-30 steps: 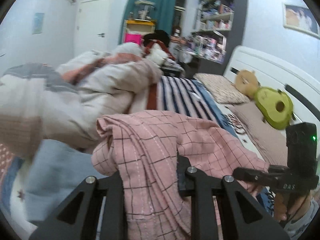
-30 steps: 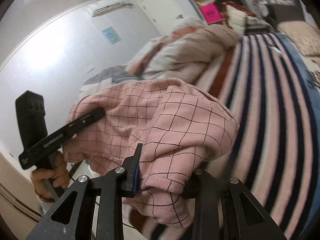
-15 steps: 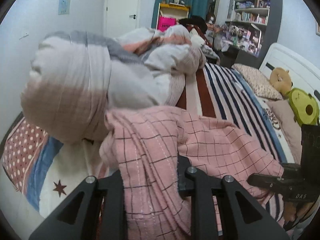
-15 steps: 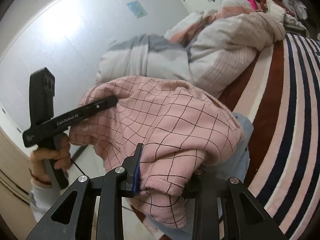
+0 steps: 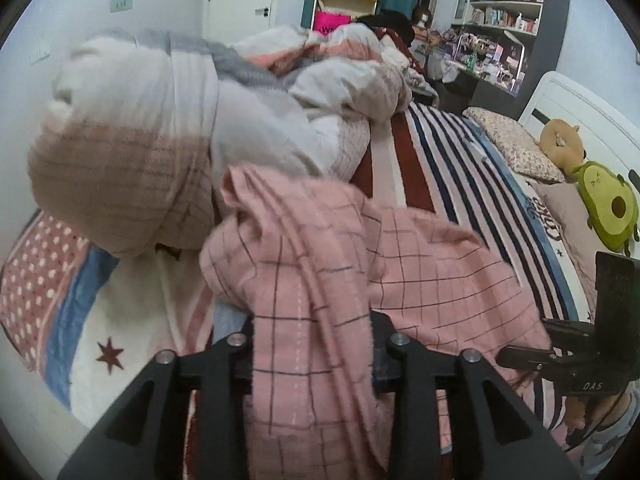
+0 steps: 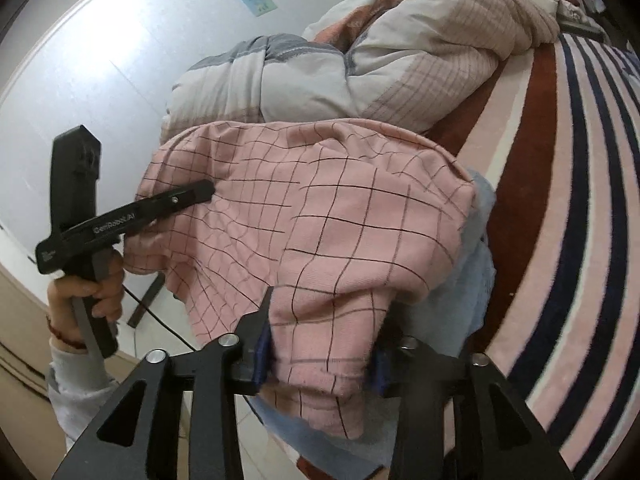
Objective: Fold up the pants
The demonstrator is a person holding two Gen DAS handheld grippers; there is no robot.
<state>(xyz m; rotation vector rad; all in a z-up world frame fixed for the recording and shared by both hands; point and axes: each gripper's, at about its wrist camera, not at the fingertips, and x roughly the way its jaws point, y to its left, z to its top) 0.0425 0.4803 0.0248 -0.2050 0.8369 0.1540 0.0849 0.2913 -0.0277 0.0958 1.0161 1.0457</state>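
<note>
Both grippers have dropped lower and closer to the bed since half a second ago, carrying the pants (image 5: 320,280) down with them, so the quilt (image 5: 160,128) now rises higher behind the fabric.

The left gripper (image 5: 312,344) pinches a bunched fold of the pink checked cloth between its fingers. The right gripper (image 6: 320,344) clamps another bunch of the same cloth, its blue pads (image 6: 262,354) pressed against it. The pants hang stretched between the two tools, above the near edge of the striped blanket (image 6: 560,200), with a pale blue garment (image 6: 476,264) just beneath them. In the right wrist view a hand (image 6: 86,294) grips the left tool's handle. An avocado plush (image 5: 608,208) lies well apart, near the headboard (image 5: 576,104), just beside a brown plush (image 5: 560,140).
</note>
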